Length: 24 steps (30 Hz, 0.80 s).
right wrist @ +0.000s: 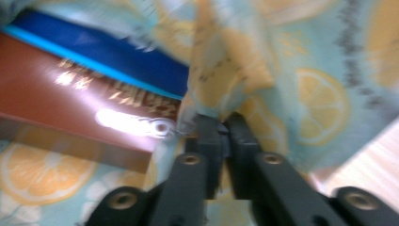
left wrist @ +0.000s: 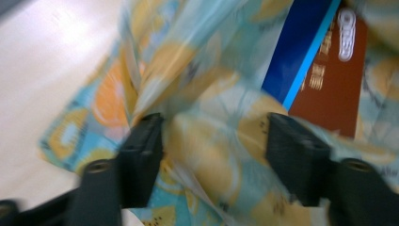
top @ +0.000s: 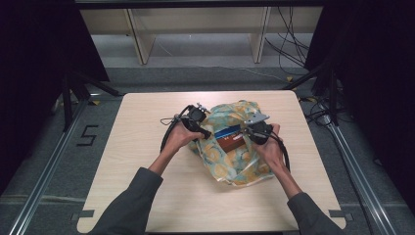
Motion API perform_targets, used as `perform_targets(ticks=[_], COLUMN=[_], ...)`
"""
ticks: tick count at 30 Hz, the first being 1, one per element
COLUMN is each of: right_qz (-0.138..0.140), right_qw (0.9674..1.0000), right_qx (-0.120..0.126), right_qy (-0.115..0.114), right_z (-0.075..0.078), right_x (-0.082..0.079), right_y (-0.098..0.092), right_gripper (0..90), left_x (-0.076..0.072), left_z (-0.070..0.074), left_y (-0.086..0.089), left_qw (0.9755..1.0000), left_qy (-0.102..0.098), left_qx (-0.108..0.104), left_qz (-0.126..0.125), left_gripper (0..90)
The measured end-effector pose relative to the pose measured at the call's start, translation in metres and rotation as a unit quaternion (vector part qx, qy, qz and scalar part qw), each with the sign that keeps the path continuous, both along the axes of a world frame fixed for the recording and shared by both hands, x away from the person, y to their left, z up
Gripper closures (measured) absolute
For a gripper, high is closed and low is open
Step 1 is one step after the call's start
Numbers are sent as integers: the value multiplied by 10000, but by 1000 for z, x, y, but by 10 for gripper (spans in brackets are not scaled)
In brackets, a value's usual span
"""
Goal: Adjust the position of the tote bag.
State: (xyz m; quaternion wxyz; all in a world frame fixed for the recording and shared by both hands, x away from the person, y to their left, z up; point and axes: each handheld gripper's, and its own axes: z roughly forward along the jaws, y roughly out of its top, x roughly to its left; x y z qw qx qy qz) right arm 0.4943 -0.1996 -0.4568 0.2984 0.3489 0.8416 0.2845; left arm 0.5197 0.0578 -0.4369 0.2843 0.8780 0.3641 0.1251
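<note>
Lying mid-table on a lemon-print cloth (top: 234, 161): brown-and-blue box (top: 230, 138), pale logo and gold lettering too blurred to read. Right gripper (right wrist: 225, 141) pinched tight on a cloth fold beside the box. Left gripper (left wrist: 214, 146) jaws apart, straddling bunched cloth; contact unclear.

Pale blue cloth (top: 234, 159) with orange citrus-slice print, brown and blue box (top: 230, 137), light wood-grain table (top: 147, 161)
</note>
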Motion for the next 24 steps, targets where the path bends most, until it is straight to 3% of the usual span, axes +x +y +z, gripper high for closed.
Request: perform_targets(ticks=[1,2,3,4,5,7,10,12,14,16,18,20,22,24], right_qz=[5,-100,-190,-190,-342,-371,-264,-257,-231,-342,-343,-375,-525,-548], right_qw=[10000,9998,9996,9996,9992,9991,9995,9988,9986,9974,9976,9972,9963,9963], right_qx=[-26,-56,-2,-2,158,178,90,284,435,626,593,612,677,669], right_qy=[-29,-186,-185,-185,-98,-98,134,295,200,-87,-121,-223,-78,-4], right_z=[3,7,15,15,17,17,15,16,21,32,34,34,25,23], right_x=[1,3,9,9,13,14,7,2,1,4,7,19,37,40], right_y=[-3,-8,-19,-19,-33,-36,-46,-50,-51,-47,-47,-46,-46,-47], right_gripper=[896,899,900,900,900,900,900,900,900,900,900,896,865,855], left_x=[0,0,2,2,2,1,2,4,8,15,20,28,39,42], left_z=[-3,-6,-10,-10,-11,-11,-7,-4,1,5,4,-2,-19,-24], left_y=[3,6,12,12,17,28,48,55,57,53,52,52,52,54], left_qw=[9999,9999,9998,9998,9999,9999,9996,9990,9980,9963,9960,9954,9955,9953], left_qy=[56,56,70,70,4,-102,-150,-315,-506,-697,-703,-682,-416,-361], left_qx=[-27,-41,-99,-99,-133,-75,-207,-239,-119,8,6,-41,-152,-204], left_qz=[-98,-124,-168,-168,-85,-14,99,226,358,506,552,664,841,881], left_gripper=[550,637,800,854,878,884,886,880,869,861,858,859,852,850])
